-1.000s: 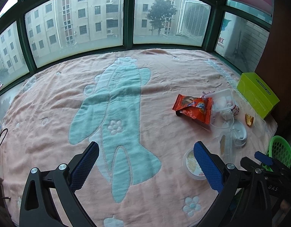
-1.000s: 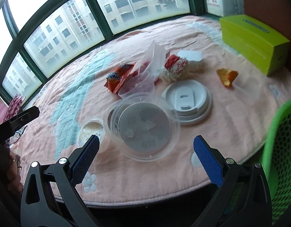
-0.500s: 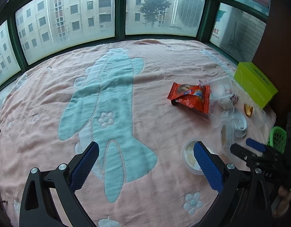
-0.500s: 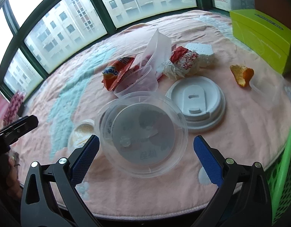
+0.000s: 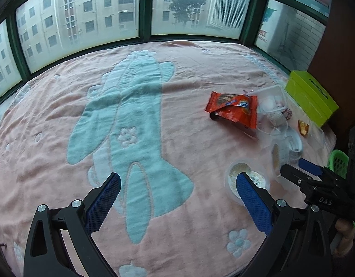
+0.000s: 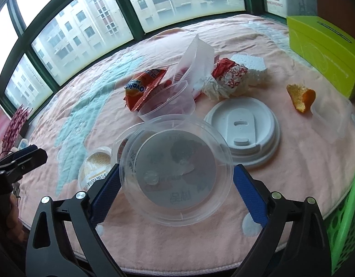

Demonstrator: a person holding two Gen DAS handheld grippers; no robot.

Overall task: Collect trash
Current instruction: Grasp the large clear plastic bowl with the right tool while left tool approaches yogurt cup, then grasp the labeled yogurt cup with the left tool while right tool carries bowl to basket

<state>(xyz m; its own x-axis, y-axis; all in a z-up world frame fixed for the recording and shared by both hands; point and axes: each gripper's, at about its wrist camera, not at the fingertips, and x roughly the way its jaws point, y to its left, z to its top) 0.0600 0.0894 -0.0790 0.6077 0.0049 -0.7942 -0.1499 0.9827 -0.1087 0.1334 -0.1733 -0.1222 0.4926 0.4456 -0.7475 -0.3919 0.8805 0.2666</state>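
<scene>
Right gripper (image 6: 176, 184) now closer, fingers wide around clear bowl (image 6: 176, 170) (white lid (image 6: 243, 132) beside); left gripper (image 5: 178, 203) wide.

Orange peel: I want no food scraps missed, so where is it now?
In the right wrist view the orange peel lies on the pink blanket at the right, between the white cup lid and the green box.

A curved bay of windows (image 5: 145, 7) with dark green frames (image 5: 144, 25) wraps around a raised platform. Flat grey daylight comes through the glass, showing pale apartment blocks (image 5: 85, 9) and a tree (image 5: 186, 2) outside. A pink blanket (image 5: 189, 69) with a pale blue rocket pattern (image 5: 131, 120) covers the platform up to the window frames. A brown wall (image 5: 339, 34) stands at the right edge.
</scene>
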